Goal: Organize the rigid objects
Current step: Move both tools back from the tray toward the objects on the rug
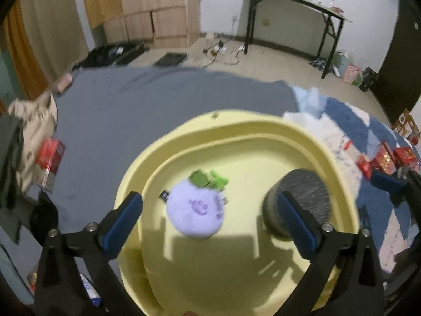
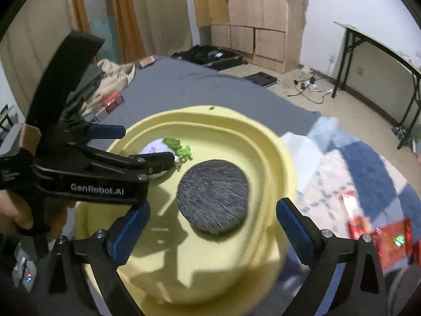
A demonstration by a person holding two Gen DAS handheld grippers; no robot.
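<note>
Basin [image 1: 263,131], pale yellow, fills the lower middle of the left wrist view, sitting on a grey sheet [image 1: 158,100]. Inside it lie a lilac plush ball [image 1: 196,212] with green leaves on top and a dark grey round puck [image 1: 302,197], well apart from each other. The left gripper [image 1: 210,226] hangs over the basin with its jaws spread wide and nothing between the pads; the plush shows in the gap but neither finger touches it. The right-hand finger [image 1: 297,223] overlaps the puck in the picture; whether it touches cannot be told. A red box [image 1: 50,155] lies at the left on the sheet beside crumpled cloth [image 1: 34,129], and red packets [image 1: 386,158] sit on a blue and white quilt [image 1: 350,123] at the right. The frame is motion-blurred.

From the right wrist, the same basin [image 2: 279,152] is seen with the puck [image 2: 213,200] near its centre and the plush [image 2: 155,147] behind it, partly hidden by the left gripper [image 2: 147,147], which reaches in from the left, held by a hand [image 2: 10,210]. The right gripper [image 2: 213,226] is also wide open and empty, its fingers either side of the puck's near edge without pressing on it. Red packets [image 2: 392,237] lie on the quilt [image 2: 368,163] at the right.
</note>
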